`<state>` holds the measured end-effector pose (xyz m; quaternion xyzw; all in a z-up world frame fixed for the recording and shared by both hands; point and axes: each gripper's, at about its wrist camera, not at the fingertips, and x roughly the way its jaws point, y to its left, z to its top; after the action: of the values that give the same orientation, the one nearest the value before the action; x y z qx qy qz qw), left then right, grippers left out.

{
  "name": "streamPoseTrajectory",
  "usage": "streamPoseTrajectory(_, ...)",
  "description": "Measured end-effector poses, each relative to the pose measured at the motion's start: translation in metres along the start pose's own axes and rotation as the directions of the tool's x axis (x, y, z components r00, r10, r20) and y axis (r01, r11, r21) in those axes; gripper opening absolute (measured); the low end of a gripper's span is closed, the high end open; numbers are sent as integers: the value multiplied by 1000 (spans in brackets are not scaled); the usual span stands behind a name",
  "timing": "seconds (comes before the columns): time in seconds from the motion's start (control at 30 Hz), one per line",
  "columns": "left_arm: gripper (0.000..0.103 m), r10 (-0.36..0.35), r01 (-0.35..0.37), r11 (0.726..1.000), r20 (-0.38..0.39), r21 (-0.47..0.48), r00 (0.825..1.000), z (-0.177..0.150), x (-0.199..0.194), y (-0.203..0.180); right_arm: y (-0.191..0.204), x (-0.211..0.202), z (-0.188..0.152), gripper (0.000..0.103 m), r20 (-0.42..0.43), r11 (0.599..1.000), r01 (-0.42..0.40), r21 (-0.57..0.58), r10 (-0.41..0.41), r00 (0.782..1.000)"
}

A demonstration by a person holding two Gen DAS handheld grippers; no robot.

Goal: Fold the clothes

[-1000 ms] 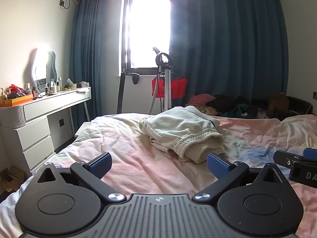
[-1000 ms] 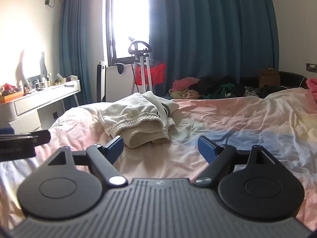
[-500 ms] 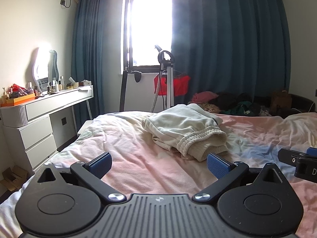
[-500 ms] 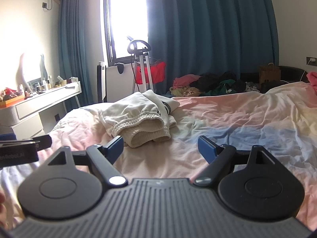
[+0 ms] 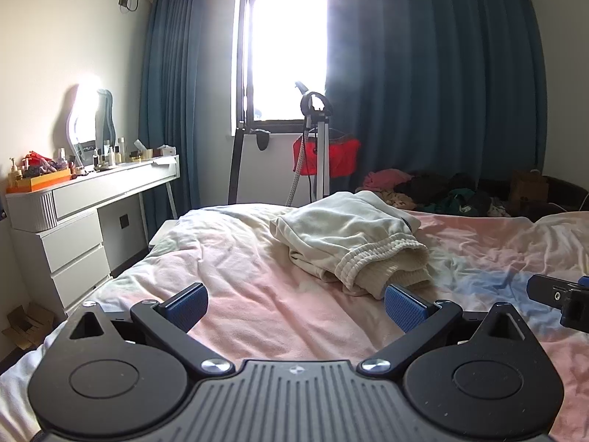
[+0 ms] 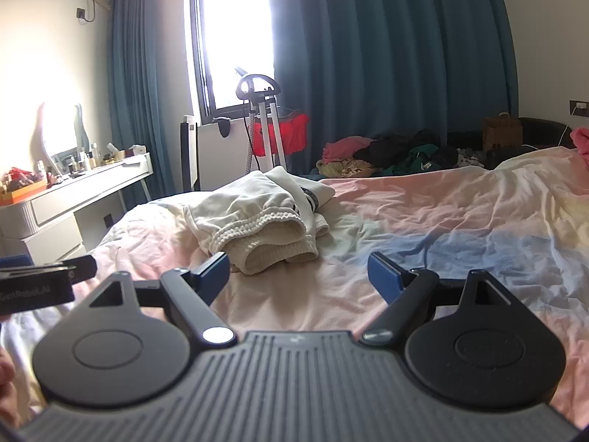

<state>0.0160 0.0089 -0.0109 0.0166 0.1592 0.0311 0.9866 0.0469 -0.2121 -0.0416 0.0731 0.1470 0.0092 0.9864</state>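
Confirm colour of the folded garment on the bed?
Cream, off-white, with a ribbed waistband: the folded garment shows best in the left wrist view.

We see a bed (image 5: 257,316) covered by a rumpled sheet (image 6: 460,228) washed in pink, pale blue and yellow. On it, toward the far left, lies a folded pile of cream clothes (image 5: 349,243), a ribbed waistband turned to the near side; in the right wrist view a piece with dark stripes (image 6: 307,195) shows at the pile's right edge. At the far right of the bed lies something pink (image 6: 581,140), cut off by the frame.
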Motion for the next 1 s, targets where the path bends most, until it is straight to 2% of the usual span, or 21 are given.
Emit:
streamPoseTrajectory(0.1, 103, -11, 11, 999, -9, 30, 1000, 3, 5, -4, -5, 0, -1, 83, -21, 999, -26, 39, 27, 999)
streamPoseTrajectory(0.27, 103, -76, 76, 997, -17, 24, 997, 27, 17, 1, -20, 13, -11, 83, -95, 994, -7, 105, 17, 995)
streamPoseTrajectory(0.33, 103, -85, 85, 996, -1, 20, 996, 40, 22, 8, -28, 27, -17, 83, -148, 991, 20, 132, 0, 989)
streamPoseTrajectory(0.43, 103, -75, 76, 997, 12, -9, 997, 48, 31, 18, -33, 59, -23, 83, -238, 993, 43, 114, -15, 971)
streamPoseTrajectory(0.5, 103, -70, 70, 998, 13, 2, 997, 43, 36, 22, -33, 83, -24, 75, -278, 995, 43, 92, -16, 961)
streamPoseTrajectory(0.53, 103, -70, 70, 998, 8, -1, 998, 40, 38, 24, -32, 95, -24, 75, -289, 996, 45, 82, -20, 957)
streamPoseTrajectory(0.63, 103, -124, 119, 990, -55, -78, 991, 29, 46, 37, -32, 136, -23, 75, -295, 996, 62, 69, -39, 955)
streamPoseTrajectory(0.73, 103, -165, 156, 982, -81, -101, 983, 19, 51, 47, -26, 183, -23, 68, -276, 997, 70, 16, -63, 959)
streamPoseTrajectory(0.87, 103, -170, 154, 978, -102, -143, 980, 11, 71, 61, -21, 244, -26, 64, -257, 988, 125, -87, -144, 956)
streamPoseTrajectory(0.93, 103, -172, 148, 973, -123, -179, 977, 9, 86, 67, -28, 269, -26, 64, -262, 986, 156, -61, -166, 951)
streamPoseTrajectory(1.0, 103, -148, 113, 972, -161, -208, 976, 8, 103, 69, -35, 290, -25, 64, -269, 986, 163, -22, -163, 949)
